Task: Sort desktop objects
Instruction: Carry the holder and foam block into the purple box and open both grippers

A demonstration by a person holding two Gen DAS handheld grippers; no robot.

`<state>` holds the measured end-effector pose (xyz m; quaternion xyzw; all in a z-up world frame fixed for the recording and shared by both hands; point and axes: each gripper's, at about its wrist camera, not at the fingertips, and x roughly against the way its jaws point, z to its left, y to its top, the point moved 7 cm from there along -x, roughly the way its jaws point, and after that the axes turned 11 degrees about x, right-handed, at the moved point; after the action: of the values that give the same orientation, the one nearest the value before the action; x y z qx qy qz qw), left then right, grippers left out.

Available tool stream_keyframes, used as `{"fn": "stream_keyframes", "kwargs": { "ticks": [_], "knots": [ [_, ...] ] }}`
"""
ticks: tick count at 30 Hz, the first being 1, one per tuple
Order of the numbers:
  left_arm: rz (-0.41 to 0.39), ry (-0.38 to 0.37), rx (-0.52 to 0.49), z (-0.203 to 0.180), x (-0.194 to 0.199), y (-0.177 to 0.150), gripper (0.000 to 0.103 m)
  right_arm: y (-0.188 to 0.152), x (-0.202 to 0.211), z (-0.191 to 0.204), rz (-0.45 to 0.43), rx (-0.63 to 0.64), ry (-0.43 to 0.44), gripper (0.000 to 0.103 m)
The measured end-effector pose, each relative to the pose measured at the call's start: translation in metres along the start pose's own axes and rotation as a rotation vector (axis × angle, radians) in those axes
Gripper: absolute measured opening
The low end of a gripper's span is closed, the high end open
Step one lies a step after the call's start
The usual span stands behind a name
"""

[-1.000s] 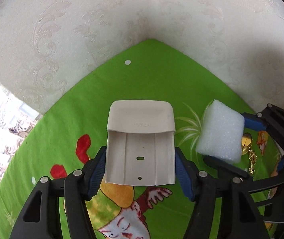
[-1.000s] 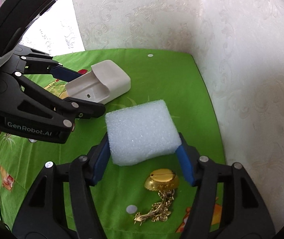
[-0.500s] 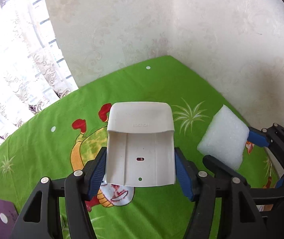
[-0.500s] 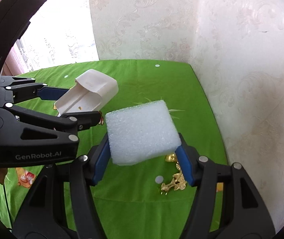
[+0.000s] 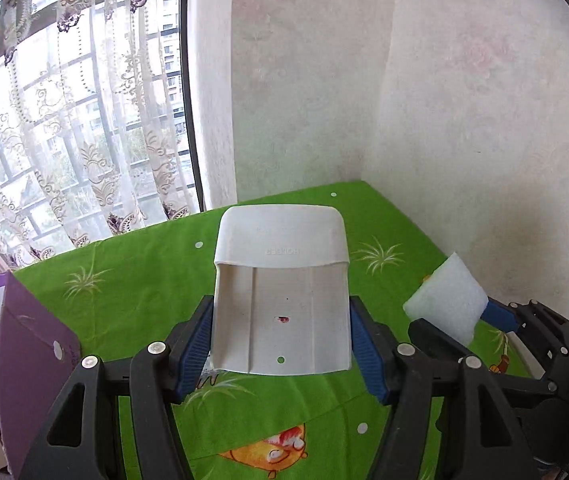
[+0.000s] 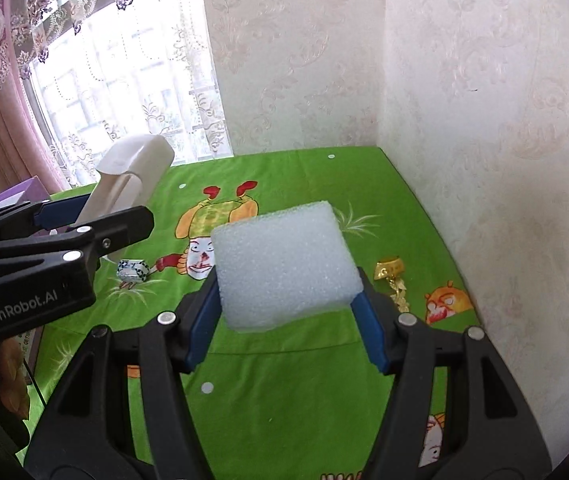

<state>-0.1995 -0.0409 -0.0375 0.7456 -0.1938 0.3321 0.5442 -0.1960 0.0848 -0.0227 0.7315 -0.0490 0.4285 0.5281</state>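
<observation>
Aloft, each hand-held gripper clamps its load between its pads: left [image 5: 282, 338] a white plastic holder [image 5: 282, 292], right [image 6: 284, 320] a foam block [image 6: 284, 264].

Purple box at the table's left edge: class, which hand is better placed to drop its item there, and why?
Left. The left gripper, clamping the white plastic holder, has the purple box beside it; the right gripper with the foam block is nearer the wall.

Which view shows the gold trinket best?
Right wrist. The gold trinket lies in plain sight on the green cloth, right of the foam block held in the right gripper. The left wrist view does not show it; the right gripper and foam cover that part of the cloth.
</observation>
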Motion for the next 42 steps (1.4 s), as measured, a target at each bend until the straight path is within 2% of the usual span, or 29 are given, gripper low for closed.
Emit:
{"fn": "stream_keyframes", "kwargs": {
  "ticks": [10,17,23,29,35,40,41,42],
  "knots": [
    [-0.126,-0.040,0.088,0.036,0.074,-0.003,0.064,0.013,0.027,0.054,-0.047,0.056,0.050,0.064],
    [-0.215,-0.026,0.176,0.090,0.117,0.000,0.064,0.032,0.038,0.111,-0.083,0.123,0.120,0.064],
    [-0.274,0.050,0.251,0.151,0.143,0.001,0.064,0.050,0.040,0.180,-0.113,0.199,0.216,0.064],
    [-0.326,0.178,0.345,0.220,0.163,-0.003,0.064,0.064,0.028,0.251,-0.107,0.284,0.296,0.064],
    [-0.362,0.264,0.435,0.279,0.175,-0.008,0.064,0.068,0.021,0.294,-0.108,0.353,0.325,0.064],
    [-0.380,0.328,0.488,0.306,0.182,-0.016,0.064,0.072,0.015,0.318,-0.108,0.402,0.339,0.065],
    [-0.374,0.341,0.491,0.312,0.181,-0.016,0.068,0.072,0.014,0.324,-0.109,0.415,0.347,0.065],
    [-0.365,0.348,0.490,0.314,0.180,-0.017,0.080,0.071,0.014,0.329,-0.111,0.422,0.353,0.065]
  ]
}}
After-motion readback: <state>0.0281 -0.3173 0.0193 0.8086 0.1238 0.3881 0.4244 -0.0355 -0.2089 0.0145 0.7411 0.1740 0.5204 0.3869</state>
